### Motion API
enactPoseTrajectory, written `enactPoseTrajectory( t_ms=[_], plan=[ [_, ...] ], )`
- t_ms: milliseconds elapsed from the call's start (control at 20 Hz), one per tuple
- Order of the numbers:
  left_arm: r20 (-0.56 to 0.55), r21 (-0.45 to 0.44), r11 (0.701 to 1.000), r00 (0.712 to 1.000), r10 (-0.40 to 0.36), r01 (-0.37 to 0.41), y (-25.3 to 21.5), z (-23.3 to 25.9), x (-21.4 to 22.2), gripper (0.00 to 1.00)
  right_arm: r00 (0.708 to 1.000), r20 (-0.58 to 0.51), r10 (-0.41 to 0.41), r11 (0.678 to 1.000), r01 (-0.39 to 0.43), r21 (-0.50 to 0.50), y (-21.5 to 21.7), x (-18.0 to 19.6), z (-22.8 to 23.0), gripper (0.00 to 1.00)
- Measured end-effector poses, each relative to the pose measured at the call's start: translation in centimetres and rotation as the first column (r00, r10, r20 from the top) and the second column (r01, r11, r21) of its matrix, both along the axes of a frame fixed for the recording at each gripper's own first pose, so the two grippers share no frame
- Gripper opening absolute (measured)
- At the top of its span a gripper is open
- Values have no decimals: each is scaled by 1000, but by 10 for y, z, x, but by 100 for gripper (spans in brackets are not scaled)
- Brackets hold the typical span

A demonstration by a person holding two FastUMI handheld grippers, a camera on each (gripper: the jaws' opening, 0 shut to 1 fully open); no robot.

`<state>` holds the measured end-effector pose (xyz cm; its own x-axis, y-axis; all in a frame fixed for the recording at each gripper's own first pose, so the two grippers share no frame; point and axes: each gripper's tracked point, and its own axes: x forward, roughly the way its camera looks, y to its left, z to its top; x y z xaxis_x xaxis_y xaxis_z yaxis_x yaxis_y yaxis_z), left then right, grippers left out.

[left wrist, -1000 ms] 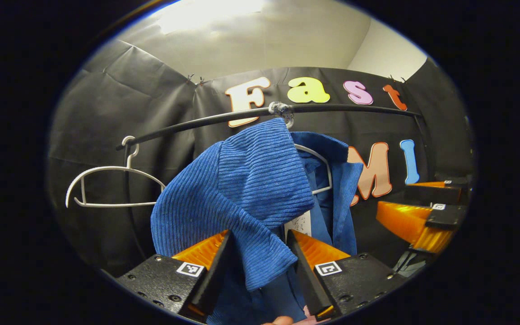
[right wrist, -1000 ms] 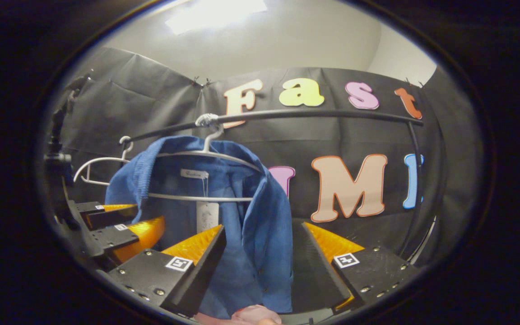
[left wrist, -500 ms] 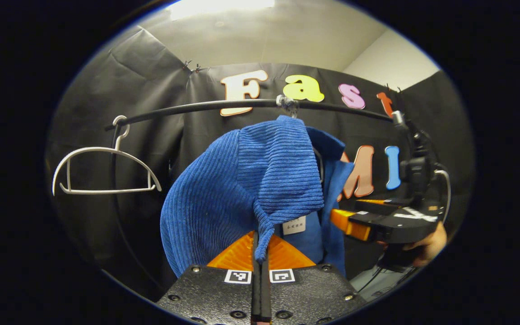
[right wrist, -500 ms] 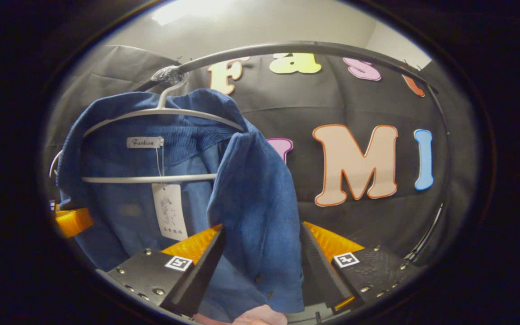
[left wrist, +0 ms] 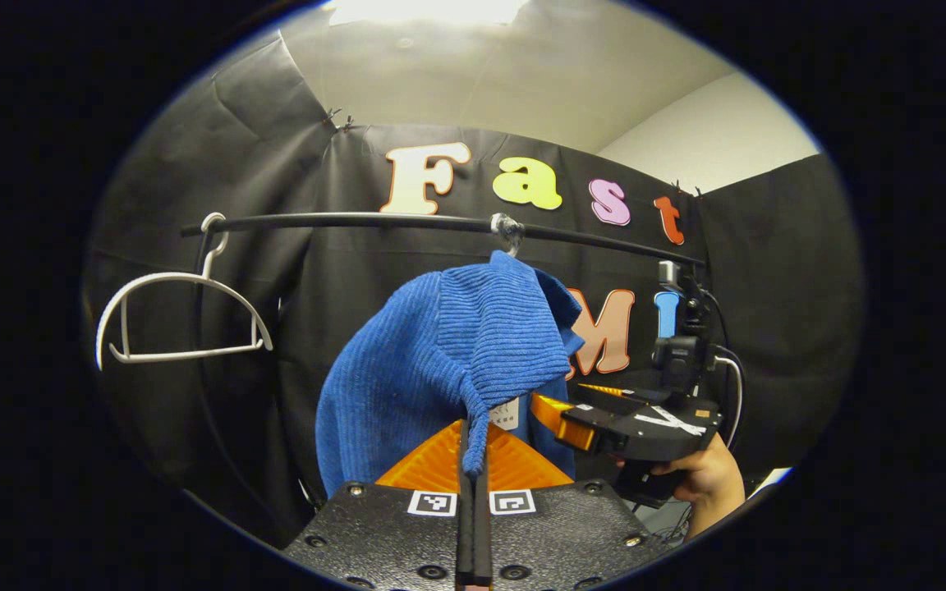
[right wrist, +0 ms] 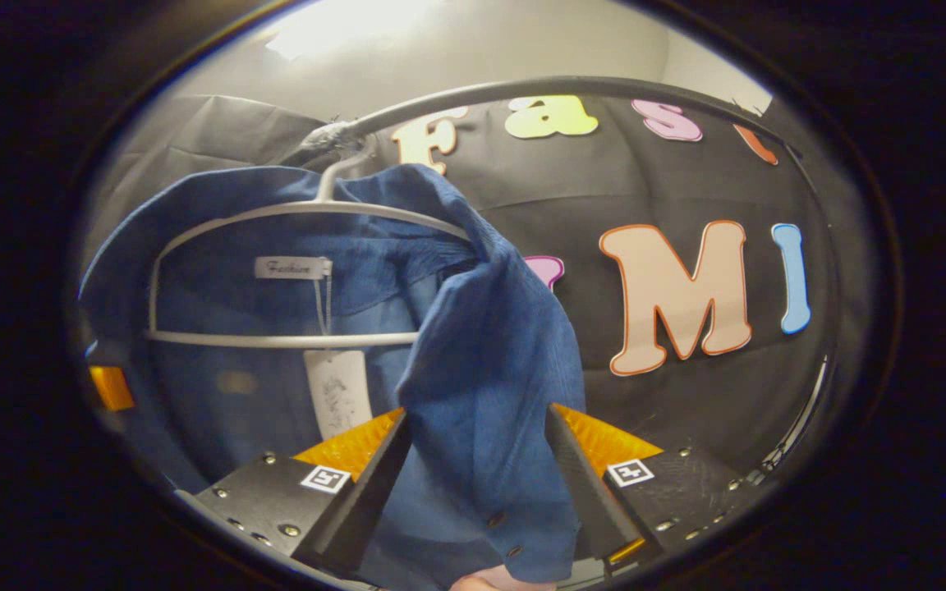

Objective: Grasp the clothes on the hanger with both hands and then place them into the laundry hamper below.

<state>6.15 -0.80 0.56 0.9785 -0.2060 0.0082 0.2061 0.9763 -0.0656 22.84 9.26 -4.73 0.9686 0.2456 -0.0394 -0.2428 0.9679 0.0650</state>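
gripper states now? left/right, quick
Left gripper: shut on a pinched fold of the blue shirt.
Right gripper: open, fingers on either side of the shirt's front edge, not yet clamped.

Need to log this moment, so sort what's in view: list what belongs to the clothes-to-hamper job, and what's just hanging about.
Belongs to the job:
- blue shirt
- its white hanger
- left gripper, shut on the shirt
- right gripper, open around the shirt's front edge

Just about:
- empty white hanger
- black rail
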Motion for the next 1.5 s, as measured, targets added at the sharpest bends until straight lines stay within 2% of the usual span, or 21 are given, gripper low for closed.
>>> enactPoseTrajectory(
  t_ms=[50, 100, 150, 200, 300, 350, 400, 450, 650, 700, 750, 950, 1100, 1150, 1250, 1350, 1500],
  plan=[
    [-6, 0, 1000, 1000, -9, 9, 0, 0, -1, 0, 1000, 8, 5, 1000, -5, 13, 4, -3, 1, 94],
    [-16, -1, 1000, 1000, -23, 23, -1, -2, -4, 0, 1000, 7, 13, 1000, -13, 23, 7, -2, 2, 98],
    [-25, 2, 999, 999, -38, 38, -2, -3, -5, 0, 1000, -4, 13, 1000, -13, 16, 8, 4, 1, 94],
    [-31, 7, 999, 998, -49, 49, 0, -3, -7, 0, 1000, -23, -17, 1000, 17, -1, 2, 13, -1, 100],
    [-35, 4, 997, 996, -82, 82, 3, 0, -10, 0, 992, -36, -119, 993, 118, -24, -28, 33, 0, 93],
    [-27, -8, 994, 993, -112, 112, 4, 4, -13, 0, 986, -42, -160, 987, 159, -22, -42, 45, 0, 98],
    [-23, -29, 990, 990, -140, 139, 6, 8, -16, 0, 983, -62, -175, 985, 174, -14, -49, 55, -2, 93],
    [-22, -43, 987, 988, -154, 153, 10, 12, -18, 0, 984, -84, -156, 988, 156, -1, -49, 64, -7, 100],
    [-8, 6, 989, 989, -147, 147, 31, 18, -16, 0, 982, -97, -162, 987, 163, 9, -57, 73, -15, 35],
    [-15, 22, 989, 989, -146, 146, 33, 18, -17, 0, 986, -84, -144, 990, 144, -5, -53, 71, -11, 18],
    [-26, 37, 988, 989, -147, 148, 38, 18, -17, 0, 985, -56, -164, 986, 162, -38, -61, 66, -7, 2],
    [14, 131, 986, 994, -107, 104, 62, 39, -18, 1, 965, 77, -252, 954, 261, -150, -86, 52, 27, 0],
    [85, 297, 955, 995, -43, 16, 87, 59, -11, 2, 944, 115, -310, 926, 327, -189, -102, 51, 38, 0],
    [92, 326, 946, 995, -30, -2, 93, 62, -11, 0, 938, 127, -322, 920, 342, -191, -102, 51, 39, 0],
    [89, 334, 942, 996, -29, -2, 95, 67, -10, 0, 933, 126, -336, 918, 355, -179, -98, 51, 43, 0],
    [81, 318, 948, 996, -39, 11, 102, 74, -9, 0, 916, 161, -367, 893, 396, -214, -105, 57, 50, 0],
    [77, 276, 961, 997, -22, 0, 116, 83, -1, 0, 906, 172, -386, 891, 415, -184, -104, 71, 57, 0]
  ],
)
